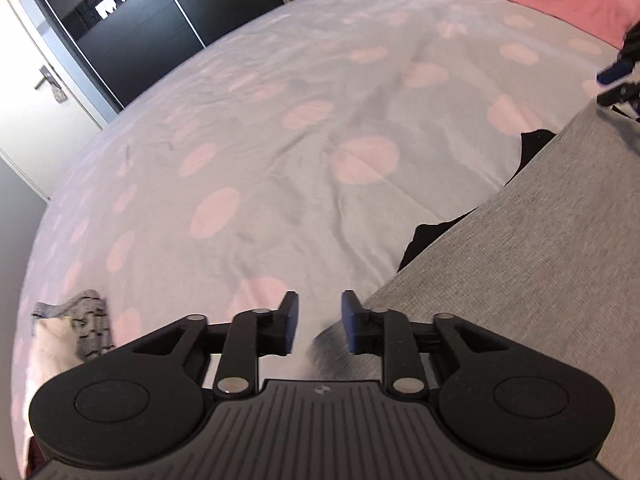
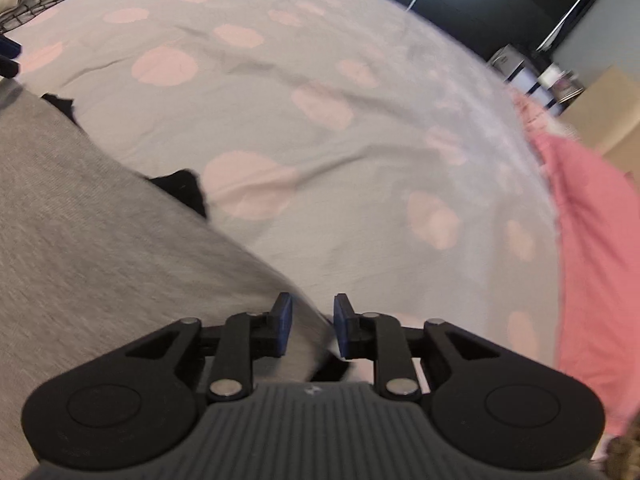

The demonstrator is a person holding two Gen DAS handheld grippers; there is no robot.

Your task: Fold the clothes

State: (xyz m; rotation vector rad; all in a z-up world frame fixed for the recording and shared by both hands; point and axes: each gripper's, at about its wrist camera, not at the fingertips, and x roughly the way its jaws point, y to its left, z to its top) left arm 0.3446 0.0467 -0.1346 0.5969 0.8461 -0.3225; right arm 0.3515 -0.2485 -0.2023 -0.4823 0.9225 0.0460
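A grey garment (image 1: 532,264) lay spread on the bed (image 1: 280,120), with black fabric (image 1: 424,240) showing along its far edge. In the left wrist view it filled the right side; in the right wrist view it filled the left (image 2: 100,220). The left gripper (image 1: 319,322) stood open at the garment's corner, nothing between its fingers. The right gripper (image 2: 311,328) was also open, its fingers on either side of the garment's edge without closing on it. The bed's cover was grey with pink spots. A pink blanket (image 2: 592,240) lay at the right, and a patterned cloth pile (image 1: 76,328) at the left.
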